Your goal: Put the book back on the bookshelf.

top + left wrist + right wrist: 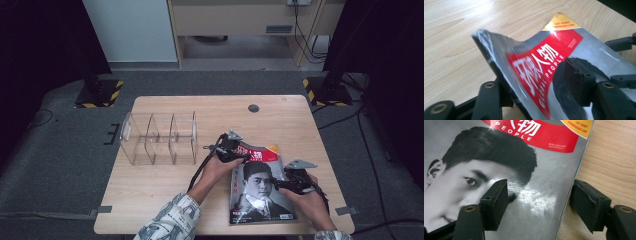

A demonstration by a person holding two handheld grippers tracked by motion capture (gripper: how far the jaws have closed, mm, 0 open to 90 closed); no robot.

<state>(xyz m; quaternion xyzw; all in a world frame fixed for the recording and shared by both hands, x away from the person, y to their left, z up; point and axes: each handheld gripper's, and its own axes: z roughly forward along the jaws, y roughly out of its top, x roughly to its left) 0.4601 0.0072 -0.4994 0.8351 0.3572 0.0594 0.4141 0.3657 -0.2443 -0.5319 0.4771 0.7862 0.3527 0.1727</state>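
A magazine [260, 200] with a black-and-white portrait and a red title band lies on the near right of the wooden table [200, 107]. My left gripper [235, 151] is at its far left corner. In the left gripper view that corner of the magazine [564, 47] curls up between the jaws of my left gripper [536, 85], one jaw under it and one over the cover, still apart. My right gripper [282, 184] stands open astride the right edge. In the right gripper view, one jaw of this gripper [539, 200] rests over the cover of the magazine [536, 170] and the other over bare wood.
A clear plastic divider rack [159, 138] stands on the table's left half. A dark round grommet [253, 108] sits near the far edge. Stands with yellow-black bases [97, 94] flank the table on grey carpet.
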